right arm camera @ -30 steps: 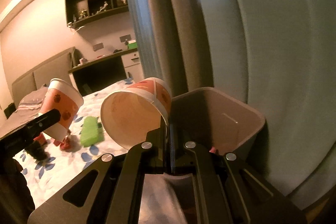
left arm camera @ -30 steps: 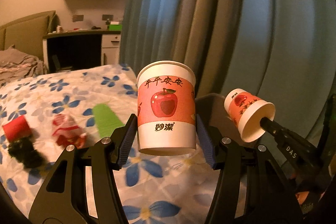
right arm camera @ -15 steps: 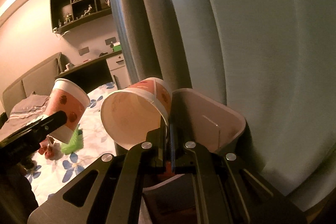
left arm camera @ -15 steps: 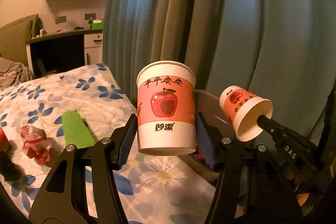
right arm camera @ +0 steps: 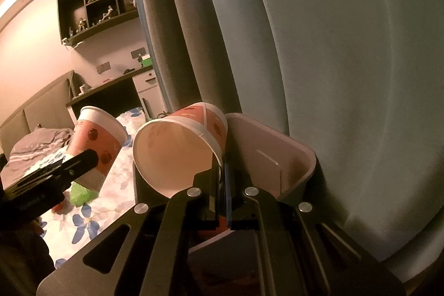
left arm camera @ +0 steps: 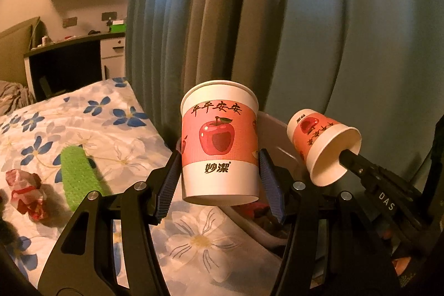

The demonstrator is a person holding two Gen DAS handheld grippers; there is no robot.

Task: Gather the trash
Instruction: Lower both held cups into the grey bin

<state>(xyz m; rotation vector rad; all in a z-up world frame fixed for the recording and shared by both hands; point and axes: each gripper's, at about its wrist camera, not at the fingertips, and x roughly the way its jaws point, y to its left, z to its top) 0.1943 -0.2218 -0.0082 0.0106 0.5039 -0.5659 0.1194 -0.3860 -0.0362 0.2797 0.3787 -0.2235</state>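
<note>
My left gripper (left arm camera: 219, 179) is shut on an upright paper cup (left arm camera: 219, 140) with a red apple print, held above the bed's edge beside a grey trash bin (left arm camera: 273, 126). My right gripper (right arm camera: 220, 185) is shut on the rim of a second apple-print paper cup (right arm camera: 177, 149), tilted with its mouth toward the camera, right at the bin (right arm camera: 277, 154). The second cup (left arm camera: 322, 143) and the right gripper also show at right in the left wrist view. The left cup (right arm camera: 95, 143) shows at left in the right wrist view. Some red trash lies inside the bin.
A green sponge-like piece (left arm camera: 79, 176) and a crumpled red-and-white wrapper (left arm camera: 26, 192) lie on the floral bed sheet (left arm camera: 83, 129). Blue-grey curtains (left arm camera: 277, 18) hang right behind the bin. A dark desk (left arm camera: 63, 65) and wall shelves stand at the far left.
Both grippers have moved right toward the bin with their cups. The bed items have slid left in view. The bin looks closer and larger under the right cup.
</note>
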